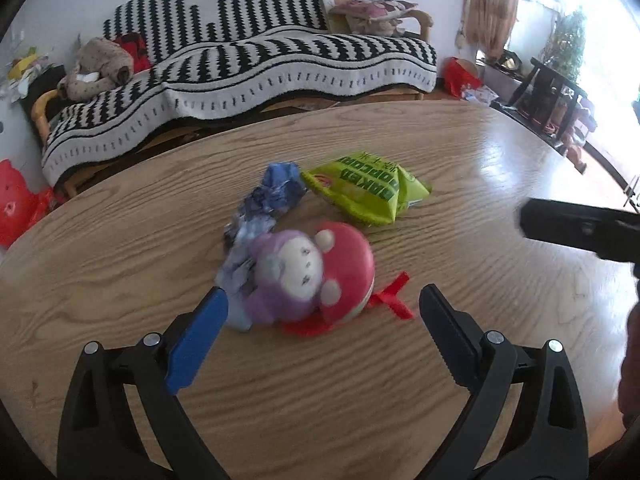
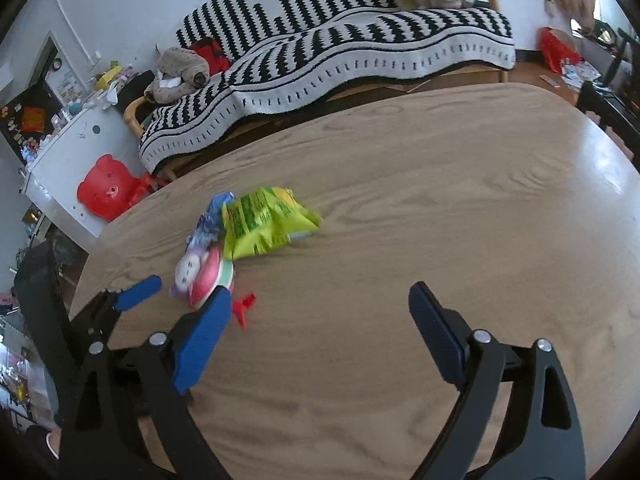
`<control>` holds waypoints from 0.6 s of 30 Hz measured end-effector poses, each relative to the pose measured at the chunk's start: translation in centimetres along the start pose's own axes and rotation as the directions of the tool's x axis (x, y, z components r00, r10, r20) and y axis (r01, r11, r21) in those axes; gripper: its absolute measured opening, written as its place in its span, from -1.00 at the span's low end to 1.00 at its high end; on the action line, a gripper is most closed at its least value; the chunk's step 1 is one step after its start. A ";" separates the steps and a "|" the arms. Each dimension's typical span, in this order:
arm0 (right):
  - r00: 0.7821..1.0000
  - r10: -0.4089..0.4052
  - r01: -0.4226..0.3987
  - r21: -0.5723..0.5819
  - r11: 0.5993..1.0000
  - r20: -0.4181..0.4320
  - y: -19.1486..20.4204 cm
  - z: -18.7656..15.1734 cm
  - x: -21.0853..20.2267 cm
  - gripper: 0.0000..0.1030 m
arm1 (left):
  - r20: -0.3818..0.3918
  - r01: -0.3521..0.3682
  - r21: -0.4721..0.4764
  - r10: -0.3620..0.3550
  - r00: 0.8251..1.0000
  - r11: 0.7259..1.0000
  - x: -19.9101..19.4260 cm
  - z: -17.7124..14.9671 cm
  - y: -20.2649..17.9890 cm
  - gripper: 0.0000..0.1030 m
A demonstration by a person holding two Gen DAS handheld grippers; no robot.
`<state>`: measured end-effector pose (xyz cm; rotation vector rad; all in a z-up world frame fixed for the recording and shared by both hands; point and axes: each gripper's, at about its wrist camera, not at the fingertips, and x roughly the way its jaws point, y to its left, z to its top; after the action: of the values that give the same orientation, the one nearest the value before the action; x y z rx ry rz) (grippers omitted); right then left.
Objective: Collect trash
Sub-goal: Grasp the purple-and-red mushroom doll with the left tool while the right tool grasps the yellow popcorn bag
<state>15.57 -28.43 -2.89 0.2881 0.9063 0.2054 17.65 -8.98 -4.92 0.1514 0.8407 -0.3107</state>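
On the wooden table (image 1: 120, 248) lie a crumpled blue wrapper (image 1: 272, 196), a green popcorn bag (image 1: 368, 188) and a round red-and-purple toy-like package (image 1: 312, 276) with a red ribbon (image 1: 392, 300). My left gripper (image 1: 324, 304) is open, its fingers on either side of the round package, just short of it. My right gripper (image 2: 320, 308) is open and empty over bare table, right of the pile. The green bag (image 2: 268, 228), blue wrapper (image 2: 210, 220) and round package (image 2: 204, 276) show in the right wrist view, with the left gripper's blue finger (image 2: 140, 292) beside them.
A sofa (image 1: 248, 68) with a black-and-white striped blanket stands behind the table. A red bear-shaped stool (image 2: 106, 192) and a white cabinet (image 2: 72, 148) are at the left. Dark furniture (image 1: 556, 92) stands at the right by the window.
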 end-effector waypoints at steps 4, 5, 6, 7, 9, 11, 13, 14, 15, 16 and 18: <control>1.000 0.014 -0.014 -0.009 1.000 -0.013 0.3 1.7 2.6 0.71 | -0.013 0.001 0.007 -0.001 1.000 1.000 1.5 0.4 -0.1 0.81; 1.000 0.021 -0.021 -0.011 1.000 -0.015 0.5 2.0 3.2 0.71 | -0.013 0.004 0.004 -0.004 1.000 1.000 1.7 0.5 -0.1 0.81; 0.999 0.034 -0.034 -0.016 0.999 -0.020 0.8 2.4 4.0 0.71 | -0.011 0.012 0.000 -0.012 1.000 1.000 1.8 0.5 -0.1 0.75; 0.999 0.039 -0.040 -0.018 0.999 -0.026 1.0 2.6 4.4 0.71 | -0.010 0.025 -0.005 -0.025 1.000 1.000 1.9 0.5 0.0 0.59; 0.998 0.056 -0.057 -0.025 0.998 -0.031 1.5 3.1 5.4 0.73 | -0.012 0.043 -0.016 -0.043 0.999 0.999 1.9 0.5 0.4 0.23; 0.997 0.075 -0.076 -0.032 0.997 -0.031 2.0 3.6 6.3 0.77 | -0.013 0.066 -0.025 -0.066 0.998 0.998 1.6 0.3 0.6 0.18; 0.996 0.078 -0.079 -0.036 0.996 -0.033 2.4 4.0 7.0 0.78 | -0.013 0.066 -0.021 -0.066 0.998 0.998 1.1 0.1 0.8 0.14; 0.997 0.075 -0.076 -0.042 0.996 -0.036 2.6 4.0 7.3 0.78 | -0.010 0.067 -0.018 -0.067 0.998 0.998 0.8 0.0 0.8 0.13; 0.997 0.073 -0.075 -0.049 0.996 -0.038 2.8 4.1 7.7 0.78 | -0.004 0.068 -0.014 -0.068 0.998 0.998 0.3 0.0 0.8 0.13; 0.996 0.074 -0.076 -0.054 0.996 -0.045 3.1 4.2 8.1 0.78 | 0.002 0.068 -0.009 -0.068 0.998 0.998 -0.2 -0.1 0.9 0.12; 0.996 0.070 -0.073 -0.066 0.995 -0.056 3.5 4.2 8.8 0.78 | 0.011 0.078 0.004 -0.078 0.997 0.997 -1.4 -0.3 1.1 0.12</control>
<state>24.03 -23.20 -5.79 0.2536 0.9411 0.3108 16.92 -7.57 -4.04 0.1203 0.8364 -0.3862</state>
